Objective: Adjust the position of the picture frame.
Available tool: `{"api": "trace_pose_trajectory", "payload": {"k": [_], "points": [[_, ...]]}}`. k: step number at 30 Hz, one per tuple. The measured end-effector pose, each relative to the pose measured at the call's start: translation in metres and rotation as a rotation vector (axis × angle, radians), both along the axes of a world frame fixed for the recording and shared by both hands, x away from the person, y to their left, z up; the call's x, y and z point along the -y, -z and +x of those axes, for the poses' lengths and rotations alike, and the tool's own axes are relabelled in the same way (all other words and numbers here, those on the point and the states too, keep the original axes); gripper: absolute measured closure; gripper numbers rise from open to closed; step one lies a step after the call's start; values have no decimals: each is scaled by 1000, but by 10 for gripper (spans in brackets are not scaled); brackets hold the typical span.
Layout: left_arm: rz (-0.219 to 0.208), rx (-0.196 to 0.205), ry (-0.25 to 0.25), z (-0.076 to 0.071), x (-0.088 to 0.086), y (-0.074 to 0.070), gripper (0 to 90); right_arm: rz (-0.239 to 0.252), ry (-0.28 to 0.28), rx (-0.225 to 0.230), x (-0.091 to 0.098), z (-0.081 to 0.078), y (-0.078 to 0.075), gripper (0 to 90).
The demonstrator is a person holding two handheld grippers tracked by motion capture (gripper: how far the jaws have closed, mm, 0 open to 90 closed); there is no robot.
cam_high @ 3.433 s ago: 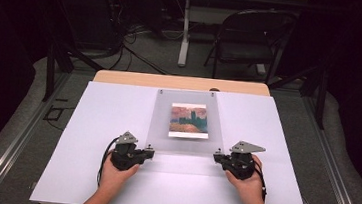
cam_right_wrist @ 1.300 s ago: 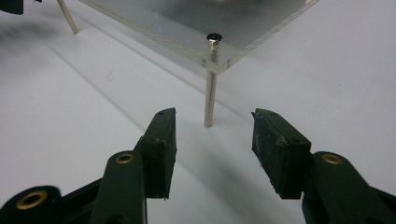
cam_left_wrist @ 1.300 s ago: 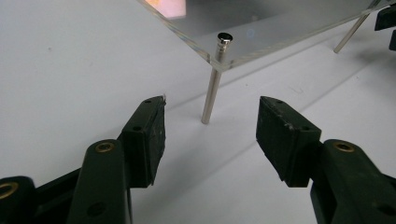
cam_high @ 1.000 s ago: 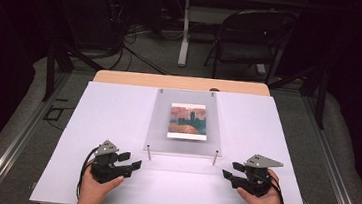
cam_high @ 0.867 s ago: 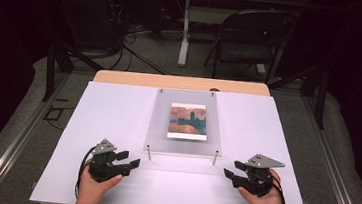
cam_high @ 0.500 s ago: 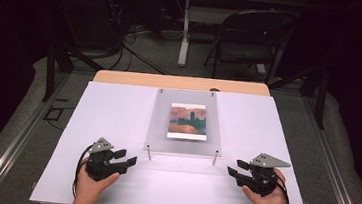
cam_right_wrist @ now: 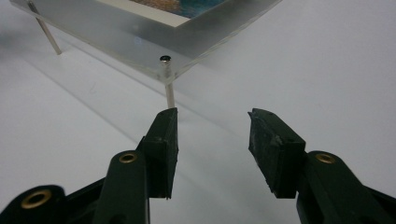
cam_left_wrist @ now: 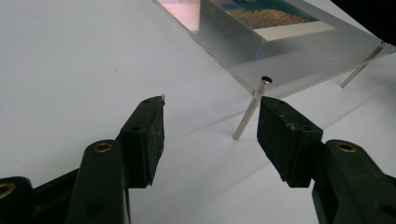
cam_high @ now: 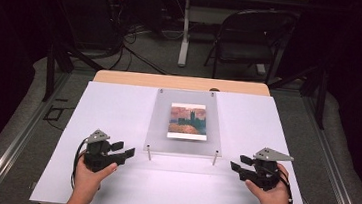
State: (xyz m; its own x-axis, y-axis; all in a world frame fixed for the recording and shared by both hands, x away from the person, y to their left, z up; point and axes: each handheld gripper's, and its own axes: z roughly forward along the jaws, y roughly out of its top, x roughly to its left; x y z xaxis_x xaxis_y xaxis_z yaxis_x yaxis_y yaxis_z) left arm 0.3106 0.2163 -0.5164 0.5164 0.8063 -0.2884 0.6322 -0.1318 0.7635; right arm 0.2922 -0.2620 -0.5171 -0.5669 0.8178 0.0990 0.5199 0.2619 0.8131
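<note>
Drawn back from the clear picture frame (cam_high: 186, 124) toward the table's (cam_high: 119, 101) near corners: left gripper (cam_high: 123, 152) and right gripper (cam_high: 237, 167), both released, empty. Frame mid-table; far legs hard to make out.

The counter (cam_high: 118, 106) is plain white, with a strip of pale wood showing along its far edge. The clear frame (cam_high: 161, 130) is see-through with a frosty grey cast — its slim legs (cam_left_wrist: 246, 114) are bright silver metal. Inside it the picture (cam_high: 187, 121) shows an orange-pink sky, dark towers and teal-blue water with golden flecks, set off by a white margin below. The left claw (cam_left_wrist: 210, 135) and the right claw (cam_right_wrist: 212, 149) are matt black, with small brass-coloured rivets. Each carries a grey three-cornered plate — black cables trail behind. The chair (cam_high: 247, 43) is black, and the floor is grey.
</note>
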Motion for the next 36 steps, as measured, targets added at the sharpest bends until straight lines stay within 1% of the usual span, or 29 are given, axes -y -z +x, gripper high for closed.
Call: {"api": "trace_pose_trajectory", "payload": {"k": [1, 2, 3, 4, 5, 6, 8, 10, 14, 15, 17, 18, 19, 21, 22, 23, 25, 26, 27, 29, 30, 31, 32, 33, 34, 35, 36], "points": [[0, 0, 0, 0, 0, 0, 419, 0, 0, 0, 0, 0, 0, 521], [4, 4, 1, 2, 0, -2, 448, -6, -1, -6, 0, 4, -4, 521], [-2, -6, 13, 7, 1, -7, 485, -11, -9, -3, -1, 6, -6, 521], [-4, -2, 18, 10, 1, -9, 495, -22, -10, -5, -1, 8, -8, 521], [-4, -2, 18, 10, 1, -9, 500, -22, -10, -5, -1, 8, -8, 521], [-23, -6, 17, 15, 1, -11, 502, -46, -20, 0, -3, 13, -12, 511], [-40, -12, 23, 20, 3, -13, 501, -49, -26, -4, -5, 17, -15, 510], [-43, -11, 21, 22, 5, -14, 501, -47, -27, -1, -6, 19, -17, 508], [-48, -10, 21, 30, 10, -16, 482, -37, -32, 5, -12, 30, -21, 510], [-47, -13, 12, 34, 12, -16, 479, -32, -32, 4, -13, 32, -22, 517], [-46, -15, 13, 37, 13, -16, 475, -26, -26, 6, -14, 35, -21, 523], [-35, -18, 8, 41, 15, -17, 462, -27, -25, 2, -16, 39, -22, 523], [-35, -18, 8, 41, 15, -17, 456, -27, -25, 2, -16, 39, -22, 523], [-24, -24, 24, 47, 16, -19, 444, -23, -24, -15, -18, 47, -20, 516], [-26, -28, 27, 49, 16, -20, 443, -23, -20, -25, -19, 49, -20, 514], [-26, -28, 27, 49, 16, -20, 442, -23, -20, -25, -19, 49, -20, 514], [-44, -38, 35, 53, 16, -23, 437, -31, -23, -39, -20, 55, -20, 513], [-55, -44, 37, 58, 16, -27, 433, -41, -23, -48, -21, 61, -20, 510], [-55, -44, 37, 58, 16, -27, 432, -41, -23, -48, -21, 61, -20, 510], [-48, -48, 32, 63, 17, -30, 429, -42, -26, -58, -21, 68, -21, 510], [-46, -50, 28, 70, 18, -34, 430, -35, -21, -67, -21, 76, -23, 511], [-46, -50, 28, 70, 18, -34, 430, -35, -21, -67, -21, 76, -23, 511], [-44, -46, 21, 74, 20, -35, 431, -25, -14, -76, -21, 84, -27, 511], [-46, -47, 17, 78, 21, -37, 431, -25, -14, -76, -21, 84, -27, 511], [-44, -49, 16, 81, 22, -39, 432, -21, -15, -86, -22, 89, -29, 512], [-43, -50, 11, 85, 23, -40, 437, -14, -7, -95, -23, 98, -33, 515], [-40, -55, 1, 93, 25, -43, 441, -15, -5, -103, -23, 102, -35, 515]]}}
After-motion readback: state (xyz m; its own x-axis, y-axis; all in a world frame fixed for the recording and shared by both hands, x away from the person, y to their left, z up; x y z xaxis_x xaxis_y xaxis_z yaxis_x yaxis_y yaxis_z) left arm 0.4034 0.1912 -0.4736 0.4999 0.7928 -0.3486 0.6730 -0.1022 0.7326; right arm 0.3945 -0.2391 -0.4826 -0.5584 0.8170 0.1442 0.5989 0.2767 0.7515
